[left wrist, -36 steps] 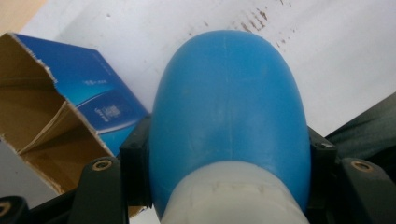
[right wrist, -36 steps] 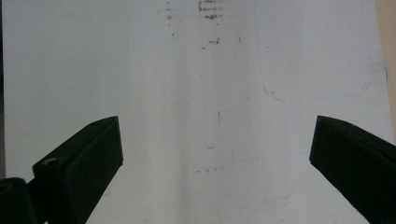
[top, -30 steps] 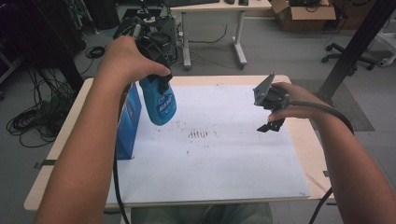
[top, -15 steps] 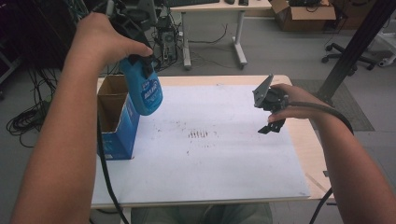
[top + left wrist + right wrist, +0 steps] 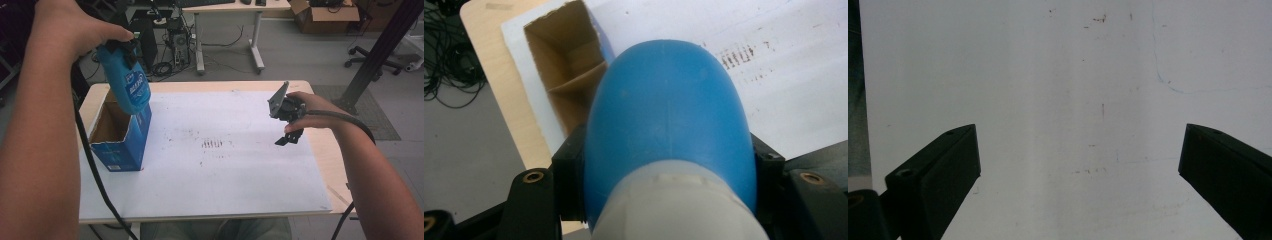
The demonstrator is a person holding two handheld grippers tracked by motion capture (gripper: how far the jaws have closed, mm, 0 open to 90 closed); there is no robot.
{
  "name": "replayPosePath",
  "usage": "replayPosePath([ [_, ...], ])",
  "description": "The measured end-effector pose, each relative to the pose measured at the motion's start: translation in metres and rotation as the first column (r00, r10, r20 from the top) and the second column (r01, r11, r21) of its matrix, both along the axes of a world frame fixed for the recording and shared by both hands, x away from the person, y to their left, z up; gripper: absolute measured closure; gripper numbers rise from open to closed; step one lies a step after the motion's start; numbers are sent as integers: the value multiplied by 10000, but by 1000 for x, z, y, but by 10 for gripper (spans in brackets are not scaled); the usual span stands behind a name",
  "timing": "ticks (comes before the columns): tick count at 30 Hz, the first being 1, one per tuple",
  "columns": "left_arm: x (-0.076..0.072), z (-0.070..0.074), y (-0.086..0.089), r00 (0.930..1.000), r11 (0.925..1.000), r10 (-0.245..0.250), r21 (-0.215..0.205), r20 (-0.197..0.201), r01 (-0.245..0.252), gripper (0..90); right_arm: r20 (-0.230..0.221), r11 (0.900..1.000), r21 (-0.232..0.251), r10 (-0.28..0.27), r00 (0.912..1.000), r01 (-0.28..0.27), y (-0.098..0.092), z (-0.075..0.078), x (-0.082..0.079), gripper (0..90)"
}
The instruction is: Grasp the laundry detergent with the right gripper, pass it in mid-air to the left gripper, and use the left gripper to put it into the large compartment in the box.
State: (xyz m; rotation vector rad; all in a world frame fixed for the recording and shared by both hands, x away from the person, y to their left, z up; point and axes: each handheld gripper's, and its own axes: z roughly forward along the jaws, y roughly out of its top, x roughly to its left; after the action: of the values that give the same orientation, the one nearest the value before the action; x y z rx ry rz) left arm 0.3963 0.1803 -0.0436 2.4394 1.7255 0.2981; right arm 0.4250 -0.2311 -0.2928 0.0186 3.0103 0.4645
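Blue plastic, rounded and glossy — the bottle (image 5: 126,82) hangs bottom-down in the left gripper (image 5: 121,46), which clamps it near the pale cap end, so its body points at the open carton (image 5: 120,135) below. From the left gripper view the bottle (image 5: 669,125) sits tight between the two black jaws, with the carton's brown inside and a cardboard divider (image 5: 574,82) showing past its left flank. Holding it by the top like this keeps the wider base free to go first, or come out last, through the carton's mouth; my guess is the bottle belongs to one of the divided cells.

The carton stands upright near the bench's (image 5: 320,145) left edge, on the left margin of the white sheet (image 5: 225,170) that covers most of the top. Its far corner is close to the bench's far-left corner, so there is little spare surface to its left — beyond that lies floor and cables.

The right gripper (image 5: 289,138) hovers near the right edge of the bench, jaws spread wide with nothing between them, over bare, lightly marked sheet (image 5: 1073,100). It is well apart from the carton, leaving the whole middle of the sheet open, with no obstacle between the two hands
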Motion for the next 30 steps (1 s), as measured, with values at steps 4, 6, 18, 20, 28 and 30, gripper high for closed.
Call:
replayPosePath([
  [4, -3, 6, 11, 9993, 9994, 358, 2, 76, -358, 380, -11, 10000, 27, -16, 10000, 16, 1, 0, -1, 32],
  [6, -4, 8, 16, 9985, 9985, 542, 15, 71, -542, 380, -32, 10000, 36, 11, 10000, -10, 1, 0, -1, 33],
  [18, -3, -2, 46, 9841, 9841, 1772, -133, 73, -1771, 379, -125, 10000, 49, 41, 9999, -41, 1, 0, -3, 33],
  [20, -2, -6, 50, 9821, 9820, 1885, -121, 75, -1884, 379, -107, 10000, 89, 43, 9999, -42, 2, 1, -4, 33],
  [28, 1, -23, 61, 9725, 9725, 2326, -86, -70, -2327, 379, -36, 9998, 174, 134, 9999, -134, 8, 5, -5, 33],
  [30, 2, -26, 64, 9712, 9712, 2381, -93, -36, -2381, 379, -26, 9998, 157, 157, 9999, -156, 9, 5, -5, 33],
])
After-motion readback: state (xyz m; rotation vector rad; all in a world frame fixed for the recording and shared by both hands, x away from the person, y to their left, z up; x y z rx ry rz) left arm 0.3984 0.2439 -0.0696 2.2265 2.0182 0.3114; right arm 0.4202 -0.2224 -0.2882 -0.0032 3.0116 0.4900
